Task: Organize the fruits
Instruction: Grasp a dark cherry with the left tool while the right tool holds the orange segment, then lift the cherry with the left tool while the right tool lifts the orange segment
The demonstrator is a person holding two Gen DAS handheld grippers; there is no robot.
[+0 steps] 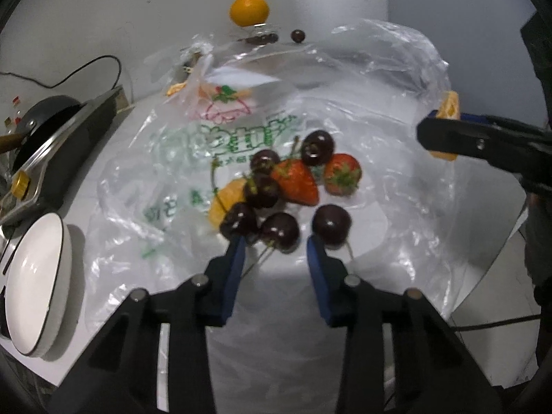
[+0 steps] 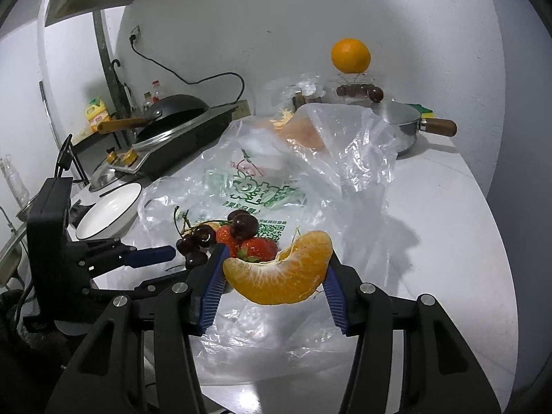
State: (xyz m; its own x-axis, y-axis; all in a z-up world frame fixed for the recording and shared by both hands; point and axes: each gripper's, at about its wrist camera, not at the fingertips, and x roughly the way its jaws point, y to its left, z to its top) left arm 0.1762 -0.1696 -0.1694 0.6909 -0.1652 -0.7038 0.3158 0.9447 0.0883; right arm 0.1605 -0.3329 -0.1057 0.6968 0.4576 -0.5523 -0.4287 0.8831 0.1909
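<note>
Holding an orange segment (image 2: pixel 281 272) crosswise in your right gripper (image 2: pixel 276 276), you have your left gripper (image 1: pixel 276 245) spread wide, a cherry (image 1: pixel 279 231) just ahead between its fingertips, so the left is nearer the fruit pile.

This is a home kitchen: a black pan (image 2: pixel 176 110) sits on a stove (image 2: pixel 179 138), with oil bottles (image 2: pixel 98 115) behind and a white countertop (image 2: pixel 448 224).

left gripper (image 1: pixel 276 245) | jaws apart, nothing clamped, pointing 12 o'clock || right gripper (image 2: pixel 276 276) | closed on orange segment (image 2: pixel 279 272), seen at 3 o'clock from left wrist
</note>
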